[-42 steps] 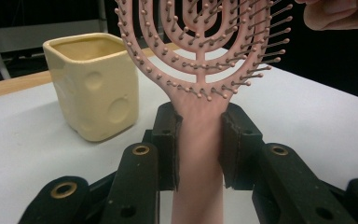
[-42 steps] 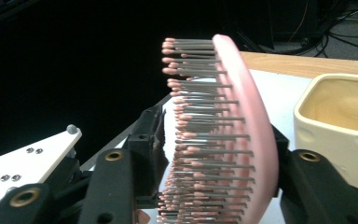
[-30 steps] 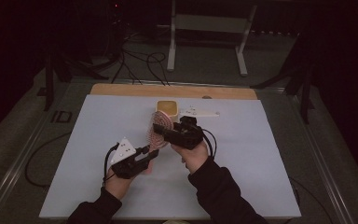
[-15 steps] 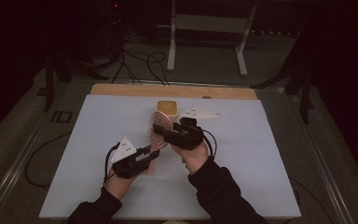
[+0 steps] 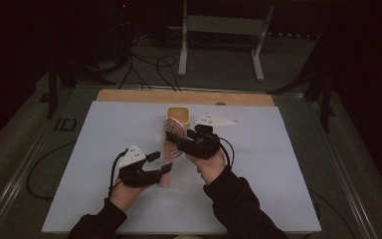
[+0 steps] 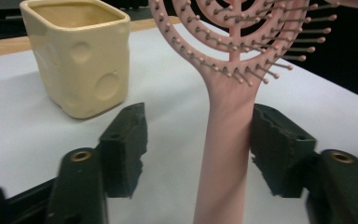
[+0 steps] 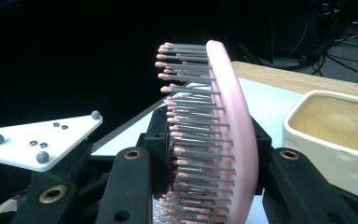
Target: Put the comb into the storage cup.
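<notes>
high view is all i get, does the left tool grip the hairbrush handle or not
Observer: No. The left tool has just been opening; the hairbrush handle stands between its jaws, and one pad is clearly off it.
Operator: so what holds it up
Observer: The right tool is shut on the brush head, one jaw on the bristles, the other on the back.
Operator: looks like it touches the cup from here
Observer: It doesn't. The right gripper view shows a clear gap between the brush head and the cup.
</notes>
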{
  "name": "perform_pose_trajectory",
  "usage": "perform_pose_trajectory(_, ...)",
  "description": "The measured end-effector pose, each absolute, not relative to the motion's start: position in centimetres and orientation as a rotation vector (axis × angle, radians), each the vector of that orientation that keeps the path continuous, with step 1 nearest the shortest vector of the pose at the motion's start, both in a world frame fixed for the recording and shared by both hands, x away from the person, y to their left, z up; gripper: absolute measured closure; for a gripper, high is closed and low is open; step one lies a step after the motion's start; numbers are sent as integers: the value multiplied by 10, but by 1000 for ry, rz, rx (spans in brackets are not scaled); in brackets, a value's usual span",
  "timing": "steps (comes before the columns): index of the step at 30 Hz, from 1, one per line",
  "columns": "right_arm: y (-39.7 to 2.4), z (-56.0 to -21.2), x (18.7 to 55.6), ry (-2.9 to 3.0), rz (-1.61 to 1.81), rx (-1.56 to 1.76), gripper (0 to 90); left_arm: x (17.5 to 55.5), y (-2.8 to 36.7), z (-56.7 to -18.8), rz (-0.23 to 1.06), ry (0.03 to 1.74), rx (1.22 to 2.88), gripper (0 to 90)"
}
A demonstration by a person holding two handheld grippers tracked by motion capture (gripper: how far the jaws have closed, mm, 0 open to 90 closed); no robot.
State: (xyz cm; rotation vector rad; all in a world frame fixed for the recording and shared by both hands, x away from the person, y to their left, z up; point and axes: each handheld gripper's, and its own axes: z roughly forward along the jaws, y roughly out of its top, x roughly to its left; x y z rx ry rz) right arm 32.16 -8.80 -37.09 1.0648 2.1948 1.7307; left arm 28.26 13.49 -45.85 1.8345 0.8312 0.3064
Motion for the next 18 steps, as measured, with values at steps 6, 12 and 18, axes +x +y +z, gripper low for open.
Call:
perform_pose_trajectory(6, -91, -365, 322, 2187, 1739, 1044, 644, 284, 136, -458, 286, 821, 1873, 233)
perform_pose_trajectory(12, -96, -361, 322, 2183, 1742, 1029, 644, 283, 136, -459, 271, 809, 1910, 147)
perform_pose_trajectory(18, -101, -356, 323, 2181, 1728, 1019, 644, 279, 138, -461, 248, 783, 1930, 65)
